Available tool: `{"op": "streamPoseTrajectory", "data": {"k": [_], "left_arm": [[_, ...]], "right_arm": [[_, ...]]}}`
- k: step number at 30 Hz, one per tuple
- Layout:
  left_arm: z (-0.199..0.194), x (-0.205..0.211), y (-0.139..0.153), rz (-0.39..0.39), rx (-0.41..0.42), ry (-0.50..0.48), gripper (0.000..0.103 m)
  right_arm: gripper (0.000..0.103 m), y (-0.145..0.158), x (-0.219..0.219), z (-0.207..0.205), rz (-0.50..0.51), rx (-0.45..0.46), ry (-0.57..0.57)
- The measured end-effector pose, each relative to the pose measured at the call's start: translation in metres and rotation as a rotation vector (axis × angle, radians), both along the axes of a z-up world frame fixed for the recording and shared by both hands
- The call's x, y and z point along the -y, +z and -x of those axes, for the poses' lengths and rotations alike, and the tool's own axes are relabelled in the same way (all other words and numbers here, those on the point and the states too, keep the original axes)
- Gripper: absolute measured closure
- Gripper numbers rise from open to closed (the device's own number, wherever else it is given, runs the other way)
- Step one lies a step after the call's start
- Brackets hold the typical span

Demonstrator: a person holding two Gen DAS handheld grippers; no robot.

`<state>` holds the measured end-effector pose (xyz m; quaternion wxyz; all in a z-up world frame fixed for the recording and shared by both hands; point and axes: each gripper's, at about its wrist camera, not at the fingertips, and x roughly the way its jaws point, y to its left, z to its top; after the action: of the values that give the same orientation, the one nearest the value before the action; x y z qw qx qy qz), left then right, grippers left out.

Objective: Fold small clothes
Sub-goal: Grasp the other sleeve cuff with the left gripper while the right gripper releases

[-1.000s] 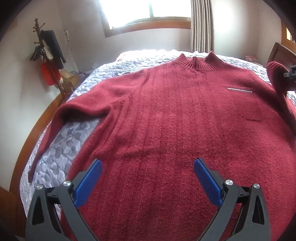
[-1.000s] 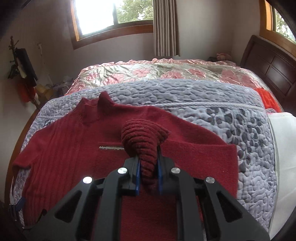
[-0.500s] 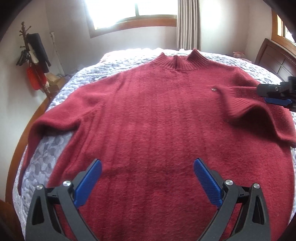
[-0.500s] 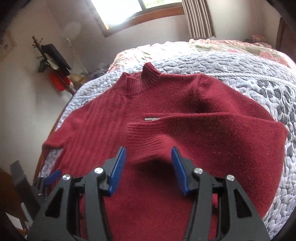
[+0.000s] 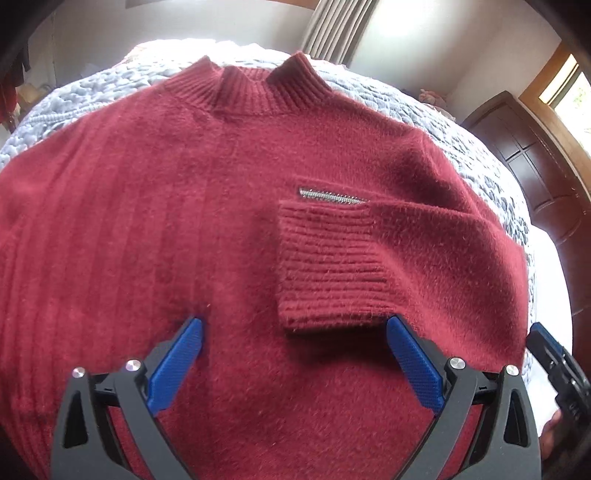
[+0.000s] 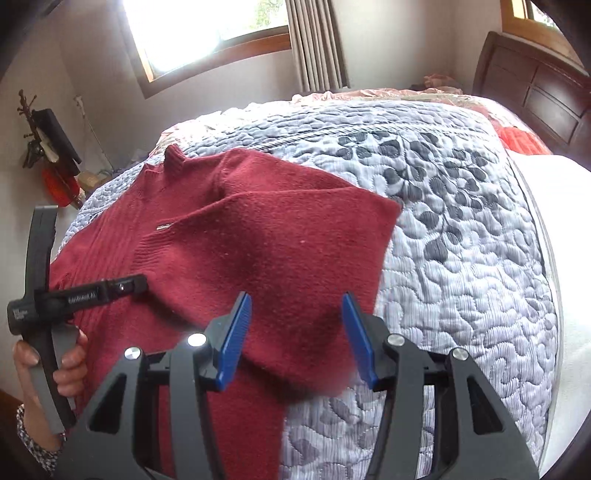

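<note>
Currently the fuzzy dark-red knit sweater (image 5: 207, 206) lies flat, front up, on the grey-blue quilted bed (image 6: 461, 236). Its ribbed cuff (image 5: 328, 266) rests across the chest just below the small silver zip (image 5: 330, 196), probably to narrow the garment. Left tongs (image 5: 293, 363) spread wide, empty, above the lower body. Right tongs (image 6: 297, 338) also open, empty, over the folded sleeve's edge.

Sunlit window (image 6: 207, 35), grey curtain (image 6: 317, 44), quilted bed (image 6: 461, 229), dark headboard (image 6: 532, 88)
</note>
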<state>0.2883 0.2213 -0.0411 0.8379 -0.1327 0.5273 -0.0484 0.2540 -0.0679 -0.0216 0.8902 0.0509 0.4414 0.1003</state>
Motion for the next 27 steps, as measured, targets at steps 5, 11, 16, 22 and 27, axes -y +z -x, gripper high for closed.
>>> {"op": "streamPoseTrajectory", "data": {"k": [5,11,16,22,27], "left_arm": [[-0.013,0.014,0.003,-0.020,0.011,0.002,0.039],[-0.015,0.002,0.014,-0.004,0.053,0.052,0.097],[0.004,-0.023,0.042,0.035,0.173,0.074,0.098],[0.026,-0.071,0.078,-0.046,0.310,0.145,0.098],[0.032,-0.123,0.084,-0.152,0.341,0.243,0.098]], "right_arm": [[0.052,-0.009,0.015,0.009,0.007,0.015,-0.025],[0.051,-0.012,0.019,0.005,-0.018,0.014,-0.045],[0.051,-0.012,0.023,0.001,-0.034,0.006,-0.072],[0.047,-0.011,0.017,-0.004,-0.059,0.004,-0.055],[0.047,-0.011,0.006,-0.015,-0.129,-0.014,-0.023]]}}
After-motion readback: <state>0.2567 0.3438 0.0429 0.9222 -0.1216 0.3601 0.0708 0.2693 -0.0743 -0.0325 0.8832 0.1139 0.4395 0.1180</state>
